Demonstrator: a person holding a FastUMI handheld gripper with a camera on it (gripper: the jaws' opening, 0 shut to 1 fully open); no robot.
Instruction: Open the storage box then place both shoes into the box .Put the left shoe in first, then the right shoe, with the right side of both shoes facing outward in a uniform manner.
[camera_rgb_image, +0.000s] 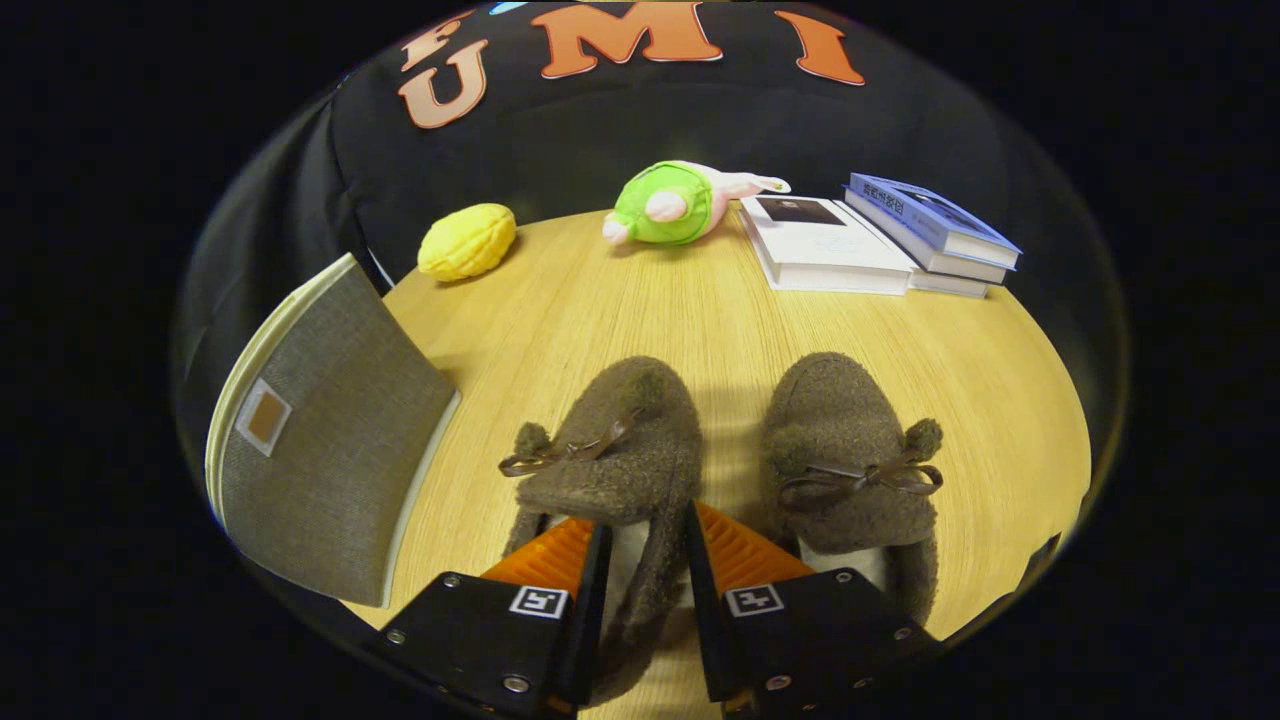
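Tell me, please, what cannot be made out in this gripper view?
- Tongs: the shoe's wool hides whether both fingers press the left slipper's side wall.
- Right slipper's heel: behind the right finger.
- Grey storage box: opening faces away; open or closed unclear.
- Lower books in the stack: covered by the upper ones.

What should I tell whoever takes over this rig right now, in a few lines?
Gripper: its orange fingers straddle the side wall of the left slipper near its heel; whether they press it yet is unclear.
Right slipper: on the wooden table, beside the left one, untouched.
Storage box: grey fabric, standing to the left of the slippers, beyond the fingers' left side; whether it is open I cannot tell.
Done: neither slipper is in the box.
Left: secure the left slipper, box it first, then the right one, right sides outward.
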